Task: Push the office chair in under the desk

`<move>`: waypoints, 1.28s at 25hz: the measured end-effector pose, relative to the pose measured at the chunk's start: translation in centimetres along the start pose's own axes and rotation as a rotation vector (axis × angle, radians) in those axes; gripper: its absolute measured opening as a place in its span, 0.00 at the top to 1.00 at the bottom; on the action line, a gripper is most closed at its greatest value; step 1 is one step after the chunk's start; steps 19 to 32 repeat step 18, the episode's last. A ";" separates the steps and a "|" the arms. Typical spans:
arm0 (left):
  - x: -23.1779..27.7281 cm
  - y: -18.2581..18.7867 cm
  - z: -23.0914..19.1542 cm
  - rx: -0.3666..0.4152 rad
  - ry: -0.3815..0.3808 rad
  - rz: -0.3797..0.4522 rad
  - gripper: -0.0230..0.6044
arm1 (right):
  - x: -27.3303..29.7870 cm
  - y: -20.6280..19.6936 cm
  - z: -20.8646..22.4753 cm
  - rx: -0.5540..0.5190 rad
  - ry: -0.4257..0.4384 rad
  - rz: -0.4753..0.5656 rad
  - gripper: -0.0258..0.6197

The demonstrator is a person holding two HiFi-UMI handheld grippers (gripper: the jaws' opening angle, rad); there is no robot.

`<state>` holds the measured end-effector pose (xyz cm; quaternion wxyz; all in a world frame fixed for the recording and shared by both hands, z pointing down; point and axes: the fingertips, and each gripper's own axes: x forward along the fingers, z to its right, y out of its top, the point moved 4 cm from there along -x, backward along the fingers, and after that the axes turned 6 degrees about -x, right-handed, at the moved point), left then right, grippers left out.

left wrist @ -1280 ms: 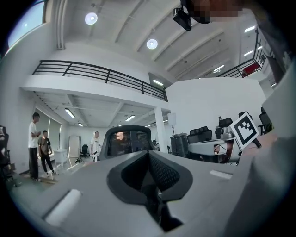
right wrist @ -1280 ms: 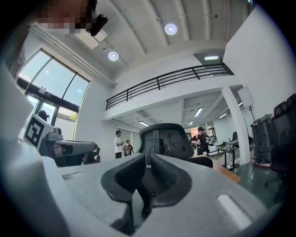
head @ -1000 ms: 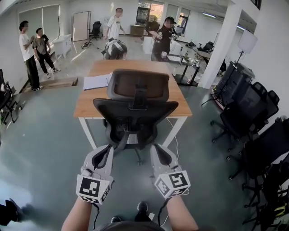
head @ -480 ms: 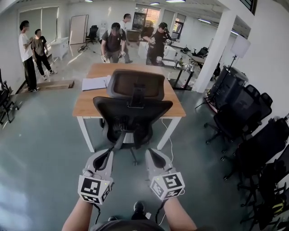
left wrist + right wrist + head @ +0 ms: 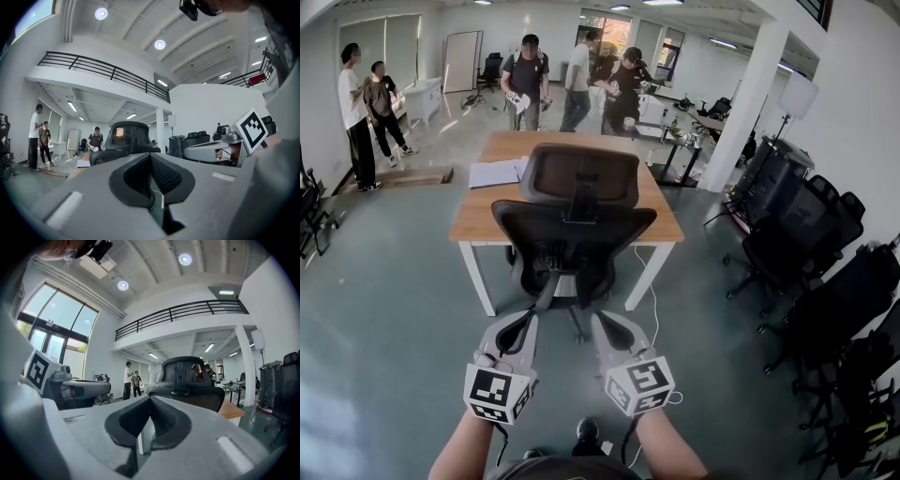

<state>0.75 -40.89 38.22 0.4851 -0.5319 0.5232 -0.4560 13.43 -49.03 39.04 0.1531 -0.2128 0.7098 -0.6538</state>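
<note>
Both grippers hang low in front of the black office chair, which stands with its backrest toward the camera and its seat tucked between the white legs of the wooden desk. The left gripper and the right gripper point at the chair's base from just short of it, side by side and touching nothing. Each is clenched, pad against pad, with nothing held. In the left gripper view the chair rises directly beyond the closed left gripper; in the right gripper view it stands slightly right of the closed right gripper. Open grey floor spreads to the desk's left, while a row of parked black chairs and a white column crowd the right side. A stack of papers lies on the desktop's far left. People stand well beyond the desk. The cube on each gripper carries black-and-white square markers.
</note>
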 end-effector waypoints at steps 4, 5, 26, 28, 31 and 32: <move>0.0 0.0 0.2 -0.005 0.000 -0.005 0.93 | -0.2 0.1 0.2 0.011 0.000 0.000 0.97; 0.0 0.0 0.3 -0.005 -0.003 -0.006 0.93 | -0.2 0.1 0.2 0.013 0.000 -0.001 0.97; 1.5 -0.2 0.1 -0.008 -0.012 -0.006 0.93 | 0.1 -0.7 1.3 0.023 -0.014 -0.024 0.97; 1.5 -0.2 0.1 -0.008 -0.012 -0.006 0.93 | 0.1 -0.7 1.3 0.023 -0.014 -0.024 0.97; 1.5 -0.2 0.1 -0.008 -0.012 -0.006 0.93 | 0.1 -0.7 1.3 0.023 -0.014 -0.024 0.97; 1.5 -0.2 0.1 -0.008 -0.012 -0.006 0.93 | 0.1 -0.7 1.3 0.023 -0.014 -0.024 0.97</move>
